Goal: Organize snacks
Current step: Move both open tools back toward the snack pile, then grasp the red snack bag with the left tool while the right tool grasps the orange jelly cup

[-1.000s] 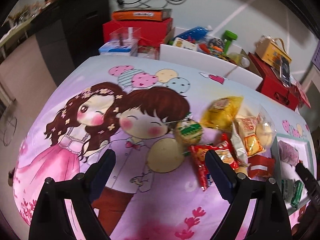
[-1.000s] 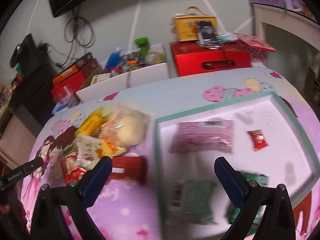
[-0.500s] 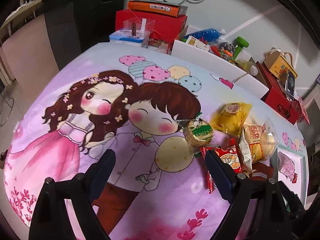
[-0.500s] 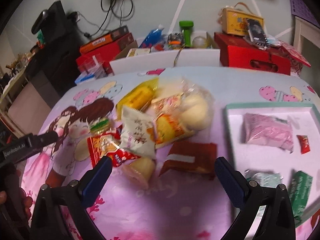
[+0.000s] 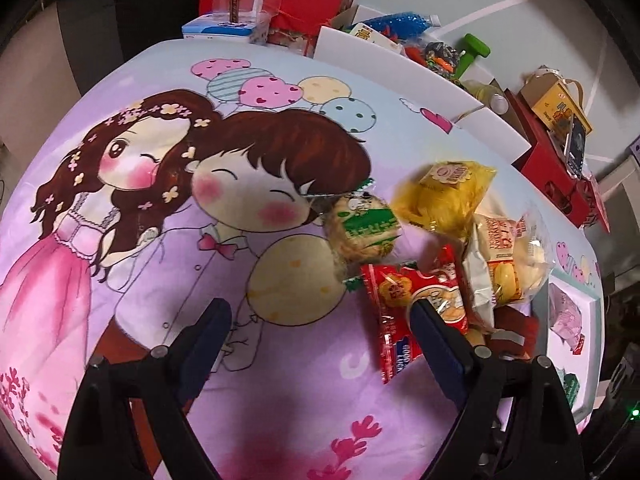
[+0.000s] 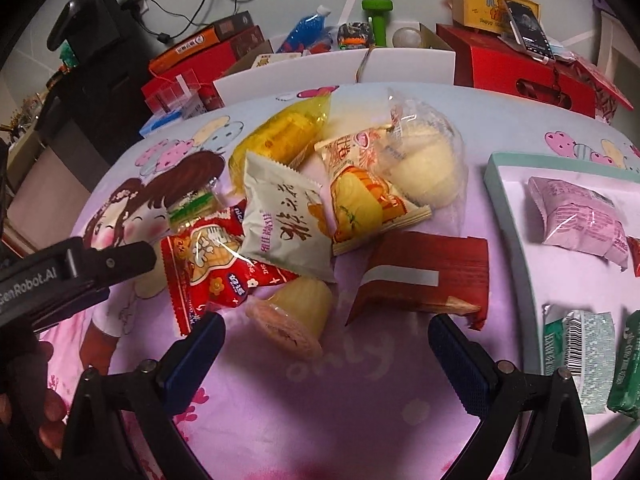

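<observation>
Right wrist view shows the right gripper (image 6: 326, 334) with its fingers spread wide and nothing between them, hanging over the near part of the cartoon-printed cloth (image 6: 320, 412) that covers the table. Directly ahead of the gap, tipped on its side, lies a small jelly cup (image 6: 294, 316); its long axis runs slantwise, with the sealed pink lid turned toward the gripper's left finger (image 6: 196, 350). Just beyond the right finger (image 6: 458, 354) sits a dark red box (image 6: 428, 276), its long side running roughly across the view. The rest of the snack pile lies behind these two, toward the far edge of the table: a red packet (image 6: 216, 268), a white packet (image 6: 286, 224), an orange packet (image 6: 368, 192) and a yellow packet (image 6: 280, 136). The teal-rimmed tray (image 6: 508, 240), already holding a pink packet (image 6: 576, 216) and green ones, lies at the right edge of the table.

Left wrist view has the left gripper (image 5: 320, 334) equally wide and empty, over bare cloth at the pile's left fringe, its right finger overlapping the red packet (image 5: 404, 300) in the picture. The right gripper is judged nearer both the cup and the tray, so the cup looks the likelier next pick, with the jaws turned across its slanted body.
</observation>
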Demonstrator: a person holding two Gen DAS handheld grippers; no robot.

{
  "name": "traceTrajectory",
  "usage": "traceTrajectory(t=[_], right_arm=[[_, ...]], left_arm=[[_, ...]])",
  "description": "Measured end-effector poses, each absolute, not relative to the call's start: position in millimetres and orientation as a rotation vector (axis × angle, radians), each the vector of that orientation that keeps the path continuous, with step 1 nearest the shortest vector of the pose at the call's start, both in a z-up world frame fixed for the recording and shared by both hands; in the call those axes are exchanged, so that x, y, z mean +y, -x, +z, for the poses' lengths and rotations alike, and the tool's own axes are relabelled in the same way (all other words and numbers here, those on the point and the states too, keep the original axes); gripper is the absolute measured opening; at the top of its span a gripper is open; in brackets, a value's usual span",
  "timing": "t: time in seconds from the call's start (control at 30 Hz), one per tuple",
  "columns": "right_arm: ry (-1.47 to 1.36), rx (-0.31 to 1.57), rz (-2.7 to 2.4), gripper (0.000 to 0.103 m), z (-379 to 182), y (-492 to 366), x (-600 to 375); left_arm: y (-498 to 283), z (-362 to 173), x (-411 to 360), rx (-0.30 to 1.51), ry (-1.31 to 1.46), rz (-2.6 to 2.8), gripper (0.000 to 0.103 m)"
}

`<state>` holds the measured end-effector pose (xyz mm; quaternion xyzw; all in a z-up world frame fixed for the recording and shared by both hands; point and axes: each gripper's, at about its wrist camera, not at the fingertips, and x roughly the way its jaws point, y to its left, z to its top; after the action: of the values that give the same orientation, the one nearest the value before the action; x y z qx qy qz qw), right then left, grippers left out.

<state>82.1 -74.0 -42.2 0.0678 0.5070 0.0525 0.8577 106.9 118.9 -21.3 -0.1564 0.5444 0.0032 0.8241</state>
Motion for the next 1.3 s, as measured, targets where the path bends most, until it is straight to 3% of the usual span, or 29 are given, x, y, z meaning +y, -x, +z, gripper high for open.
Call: traceTrajectory(t=[0.67,0.77,0.83,1.0,1.13,1.3], right_arm=[[-0.148,1.066,0.102,0.081,-50.6,-89.0,-62.2],[-0.152,1.063,0.105,0.072,-49.9,-87.5,-63.7],[-0.159,1.063,0.121,0.064,-48.9,-87.0,-64.0],[-0.18,1.065,0.128,0.057,-47.9,-84.8,-66.9],[-0.192,1.066,0.135,0.054,-47.5,-83.0,-69.0],[-0.197,1.066,0.139,0.053,-46.9,-82.0,-69.6]], left_arm=[[-133.6,-36.4,76.4,1.169,0.308,-0.111,0.091],[-134.9,-40.4,73.1,1.182,0.299,-0.105,0.091],[-134.6,-40.3,73.5,1.182,0.312,-0.113,0.083],[-132.5,-38.2,72.8,1.19,0.316,-0.141,0.068],[-132.2,-38.3,69.3,1.2,0.317,-0.159,0.06],[-132.8,-38.0,71.1,1.205,0.331,-0.163,0.057]])
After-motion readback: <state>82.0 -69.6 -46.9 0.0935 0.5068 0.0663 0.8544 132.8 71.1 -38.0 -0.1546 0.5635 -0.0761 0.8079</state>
